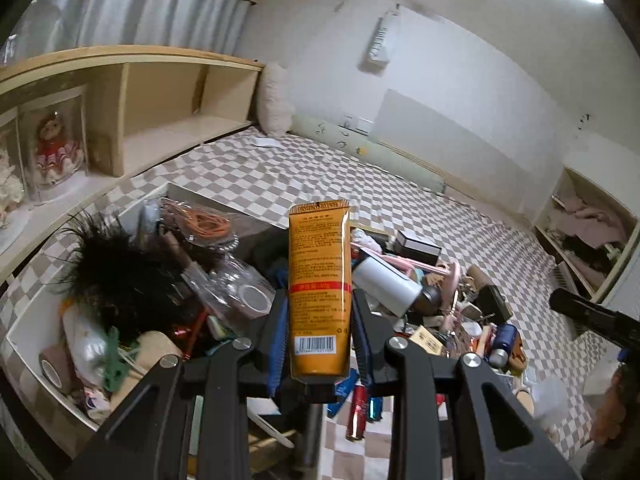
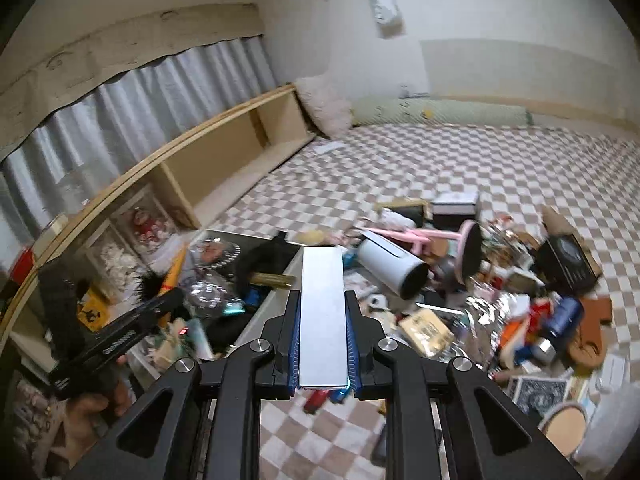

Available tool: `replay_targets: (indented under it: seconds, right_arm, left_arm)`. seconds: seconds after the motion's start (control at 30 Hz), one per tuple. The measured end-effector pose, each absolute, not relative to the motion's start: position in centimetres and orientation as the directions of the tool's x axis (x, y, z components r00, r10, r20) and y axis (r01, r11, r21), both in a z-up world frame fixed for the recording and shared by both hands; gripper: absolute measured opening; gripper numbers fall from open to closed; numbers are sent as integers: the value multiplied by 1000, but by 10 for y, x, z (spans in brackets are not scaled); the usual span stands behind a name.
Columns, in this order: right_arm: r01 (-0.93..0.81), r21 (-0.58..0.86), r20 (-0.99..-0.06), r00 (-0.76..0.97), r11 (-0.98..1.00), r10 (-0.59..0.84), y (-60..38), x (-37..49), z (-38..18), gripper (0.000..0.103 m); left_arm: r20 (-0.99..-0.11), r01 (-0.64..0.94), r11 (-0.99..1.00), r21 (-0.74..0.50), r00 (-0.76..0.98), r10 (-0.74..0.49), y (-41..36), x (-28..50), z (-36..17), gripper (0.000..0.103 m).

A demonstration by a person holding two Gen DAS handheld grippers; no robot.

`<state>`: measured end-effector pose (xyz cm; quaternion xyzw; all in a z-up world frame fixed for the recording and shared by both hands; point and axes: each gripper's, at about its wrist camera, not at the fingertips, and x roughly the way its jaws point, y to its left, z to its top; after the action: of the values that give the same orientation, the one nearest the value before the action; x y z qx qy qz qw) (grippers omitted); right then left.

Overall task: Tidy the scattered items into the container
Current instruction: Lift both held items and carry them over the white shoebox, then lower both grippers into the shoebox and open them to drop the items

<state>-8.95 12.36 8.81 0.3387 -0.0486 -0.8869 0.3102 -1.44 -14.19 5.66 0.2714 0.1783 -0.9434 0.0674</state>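
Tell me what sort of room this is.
Probably a bedroom at home: a wide bed in a checked sheet, a fluffy pillow and long bolster at the wall, and a curtain above low wooden shelves.

Your orange tube (image 1: 320, 280) stands upright, crimp end up, barcode low. Silver flat box (image 2: 323, 316) points forward. White container (image 1: 24, 336) already crammed; loose clutter pile (image 2: 500, 300) right of it.

One orange tube (image 1: 320, 288), one silver box (image 2: 323, 316), one container (image 1: 24, 336).
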Motion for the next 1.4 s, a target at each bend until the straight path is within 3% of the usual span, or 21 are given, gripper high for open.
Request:
replay_targets:
  seconds: [0.6, 1.3, 1.37, 1.4]
  right_arm:
    - [662, 248, -562, -497, -708, -661, 49, -72, 112, 20]
    - [704, 238, -583, -448, -669, -678, 9, -79, 120, 20]
    - [706, 236, -587, -443, -667, -677, 6, -79, 119, 20]
    - [707, 236, -589, -441, -666, -677, 4, -79, 119, 20]
  left_arm:
    - [-600, 380, -854, -355, -793, -104, -200, -33, 32, 29]
    - [-681, 506, -739, -445, -727, -88, -235, -28, -3, 30]
    - [-681, 506, -732, -457, -728, -78, -237, -26, -3, 36]
    - [-679, 505, -726, -466, -730, -72, -238, -26, -3, 46]
